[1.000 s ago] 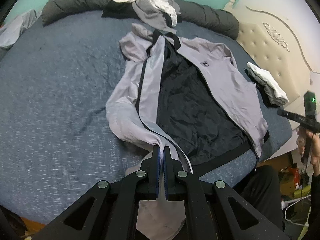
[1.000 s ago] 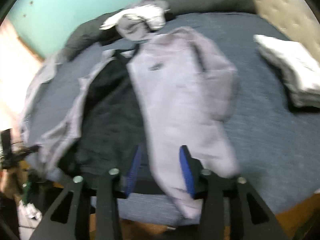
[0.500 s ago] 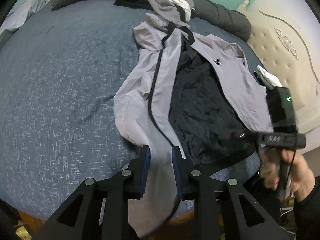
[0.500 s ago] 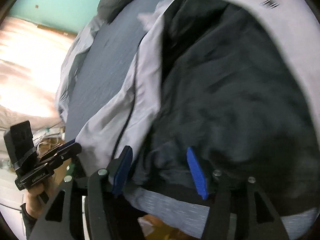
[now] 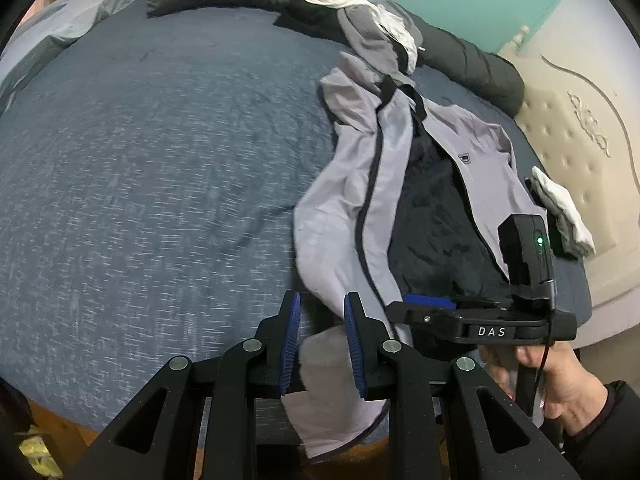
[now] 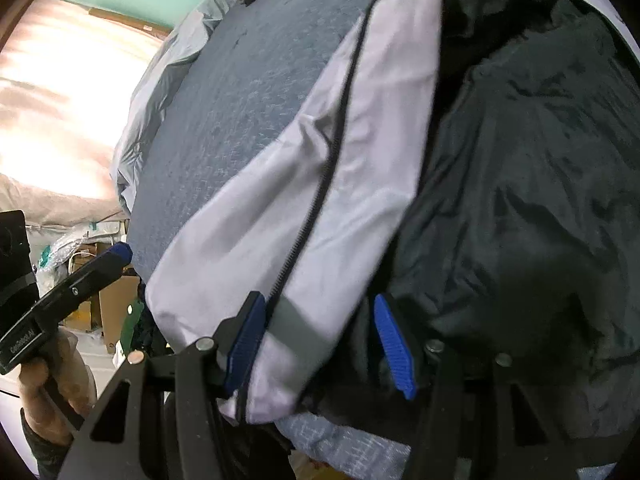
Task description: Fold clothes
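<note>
Since a second ago the left gripper (image 5: 319,334) has let go of the jacket (image 5: 404,200) hem it was pinching; its jaws have just been opening and now stand slightly apart, with the pale grey hem corner lying loose between the pads, not pressed. Meanwhile the right gripper (image 6: 320,344) has swung in low from the far side and now sits close over the left front panel by the zip, jaws about half spread after opening further, straddling the grey fabric without clamping it.

Ahead of the left gripper the jacket lies unzipped on the blue bed (image 5: 140,160), black lining up, its hem hanging over the near edge. Beyond it sits a heap of unfolded clothes (image 5: 372,32); off to the right, a small folded stack (image 5: 564,208).

It looks a thin, light shell, limp and probably slick, so a pinch on open cloth may slide. Better holds would be the stiffer hem band and the zip edge.
</note>
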The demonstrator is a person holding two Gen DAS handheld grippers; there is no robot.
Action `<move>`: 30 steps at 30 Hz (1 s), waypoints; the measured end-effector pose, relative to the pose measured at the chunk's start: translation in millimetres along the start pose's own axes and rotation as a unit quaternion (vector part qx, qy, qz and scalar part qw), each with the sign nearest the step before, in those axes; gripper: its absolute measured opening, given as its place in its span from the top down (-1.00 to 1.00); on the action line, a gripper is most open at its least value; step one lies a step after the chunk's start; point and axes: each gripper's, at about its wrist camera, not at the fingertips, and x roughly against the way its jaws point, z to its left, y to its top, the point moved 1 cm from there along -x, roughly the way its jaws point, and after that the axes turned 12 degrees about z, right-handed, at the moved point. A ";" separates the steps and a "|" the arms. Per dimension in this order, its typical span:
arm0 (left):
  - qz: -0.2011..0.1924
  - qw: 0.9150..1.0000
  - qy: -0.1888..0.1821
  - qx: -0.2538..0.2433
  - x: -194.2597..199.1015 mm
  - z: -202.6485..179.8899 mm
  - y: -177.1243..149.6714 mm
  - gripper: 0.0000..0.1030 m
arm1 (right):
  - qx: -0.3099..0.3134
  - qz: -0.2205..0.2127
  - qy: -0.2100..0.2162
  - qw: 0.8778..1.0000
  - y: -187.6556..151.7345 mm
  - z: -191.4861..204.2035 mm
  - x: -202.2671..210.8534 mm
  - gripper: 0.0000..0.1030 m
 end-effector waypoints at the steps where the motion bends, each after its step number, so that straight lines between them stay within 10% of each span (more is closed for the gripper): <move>1: -0.003 1.000 0.000 0.002 2.1 2.7 0.0 0.52 | 0.002 -0.002 0.002 1.000 0.8 1.5 -0.7 -0.13; 6: -0.008 1.000 -0.002 0.012 5.4 9.7 0.7 0.52 | 0.015 0.006 -0.017 1.000 -0.5 5.8 -9.4 -0.06; 12: -0.012 1.000 -0.005 0.013 9.3 9.5 2.5 0.52 | 0.041 -0.003 -0.047 0.998 -5.8 9.0 -0.5 0.88; 30: 0.025 0.999 -0.026 -0.029 -33.6 -34.8 6.7 0.52 | -0.030 -0.152 -0.202 0.967 -10.0 -126.2 201.4 0.94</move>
